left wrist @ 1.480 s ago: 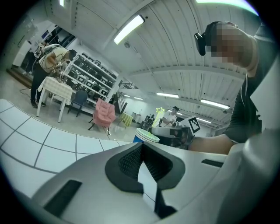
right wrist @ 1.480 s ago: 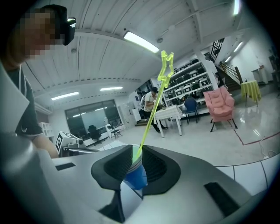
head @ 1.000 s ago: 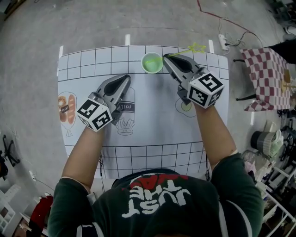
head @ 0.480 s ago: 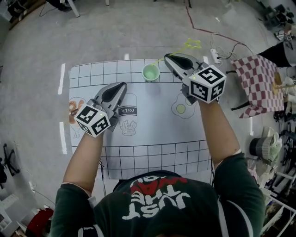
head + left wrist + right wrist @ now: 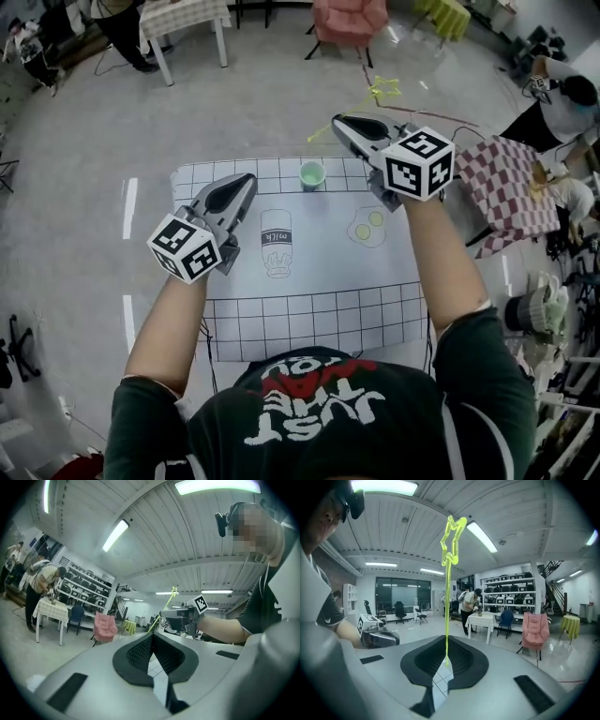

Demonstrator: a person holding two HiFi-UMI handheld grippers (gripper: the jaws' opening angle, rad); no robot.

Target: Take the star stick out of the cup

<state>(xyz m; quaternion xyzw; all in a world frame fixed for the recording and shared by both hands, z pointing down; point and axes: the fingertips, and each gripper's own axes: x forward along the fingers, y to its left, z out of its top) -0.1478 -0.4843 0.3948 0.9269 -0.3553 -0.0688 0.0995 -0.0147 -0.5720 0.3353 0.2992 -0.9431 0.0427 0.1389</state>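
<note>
My right gripper is high above the table and shut on the thin yellow-green star stick. The stick's star end points away to the right of the jaws. In the right gripper view the star stick rises straight up from between the pads of the right gripper. The green cup stands far below on the grid mat, with nothing in it. My left gripper hovers left of the cup, shut with nothing in it. The left gripper looks across at the right gripper and the star stick.
The mat carries drawings of a milk bottle and a fried egg. A checkered table with a person at it stands to the right. A pink chair and a white table are farther off on the floor.
Both grippers have risen well above the table, which looks smaller now. The star stick went up with the right gripper, away from the cup.
</note>
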